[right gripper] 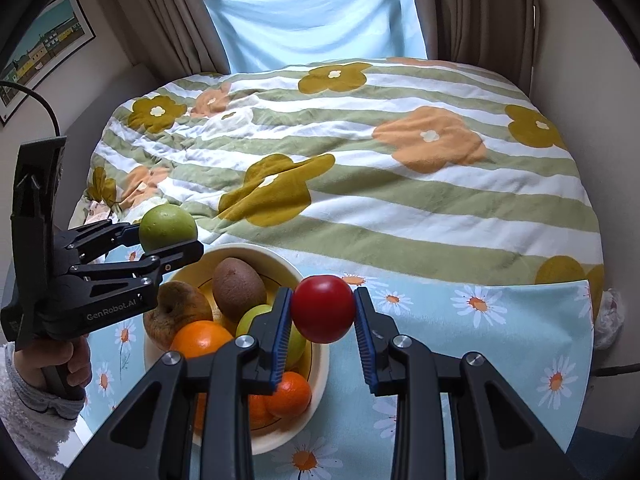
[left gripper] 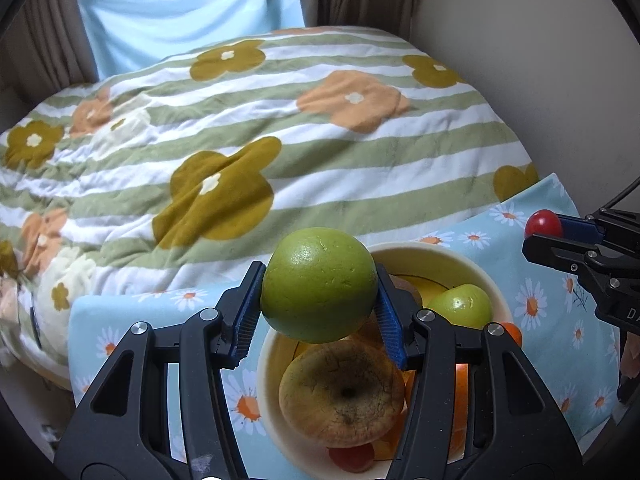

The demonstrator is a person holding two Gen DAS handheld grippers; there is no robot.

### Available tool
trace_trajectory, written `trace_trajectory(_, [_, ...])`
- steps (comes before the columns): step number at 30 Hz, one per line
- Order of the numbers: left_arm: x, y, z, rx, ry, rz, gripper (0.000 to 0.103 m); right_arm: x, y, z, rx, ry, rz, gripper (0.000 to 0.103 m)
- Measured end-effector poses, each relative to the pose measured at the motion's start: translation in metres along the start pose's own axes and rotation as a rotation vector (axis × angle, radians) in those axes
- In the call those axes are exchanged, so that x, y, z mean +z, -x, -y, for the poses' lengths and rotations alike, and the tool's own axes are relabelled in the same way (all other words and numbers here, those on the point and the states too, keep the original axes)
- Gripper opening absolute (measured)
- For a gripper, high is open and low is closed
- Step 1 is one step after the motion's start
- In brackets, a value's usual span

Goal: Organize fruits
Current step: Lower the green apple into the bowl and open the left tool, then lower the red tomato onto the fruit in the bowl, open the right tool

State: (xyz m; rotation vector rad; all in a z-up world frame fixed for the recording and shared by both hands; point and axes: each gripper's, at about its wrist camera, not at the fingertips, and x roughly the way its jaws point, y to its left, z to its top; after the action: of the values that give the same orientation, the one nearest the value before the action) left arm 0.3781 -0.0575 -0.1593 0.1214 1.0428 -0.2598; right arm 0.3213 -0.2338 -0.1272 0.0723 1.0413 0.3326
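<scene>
A green apple [left gripper: 319, 284] is being gripped by the left gripper [left gripper: 319, 308] above the bowl [left gripper: 480, 268] of fruit. A red tomato [right gripper: 323, 314] is being pinched by the right gripper [right gripper: 323, 320], just beside the bowl, over the daisy cloth [right gripper: 500, 340].

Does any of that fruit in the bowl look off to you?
Yes. One apple at the left of the bowl looks shrivelled and browned, with dark patches around its stem pit. The kiwi, oranges and small green fruit look sound.
</scene>
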Motion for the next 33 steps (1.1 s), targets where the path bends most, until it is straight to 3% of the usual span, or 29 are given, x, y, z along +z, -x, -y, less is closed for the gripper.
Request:
trace_trajectory(10, [0.003, -0.018, -0.003, -0.014, -0.051, -0.056, 0.057, 0.005, -0.014, 0.005, 0.012, -0.015, -0.014, 0.028])
trace_trajectory(22, [-0.002, -0.016, 0.001, -0.048, -0.103, -0.048, 0.059, 0.006, -0.019, 0.005, 0.01, -0.016, -0.013, 0.028])
trace_trajectory(25, [-0.003, -0.012, 0.002, -0.055, -0.097, -0.043, 0.064, 0.006, -0.019, 0.005, 0.011, -0.015, -0.011, 0.028])
trace_trajectory(27, [-0.005, -0.007, 0.002, -0.057, -0.091, -0.034, 0.089, 0.006, -0.02, 0.002, 0.011, -0.009, -0.008, 0.028])
trace_trajectory(29, [-0.006, 0.002, 0.001, -0.055, -0.082, -0.006, 0.1, 0.006, -0.02, 0.0, 0.013, -0.005, -0.004, 0.028])
trace_trajectory(33, [-0.009, 0.014, -0.003, -0.04, -0.067, 0.007, 0.1, 0.006, -0.018, -0.005, 0.018, 0.005, -0.001, 0.028])
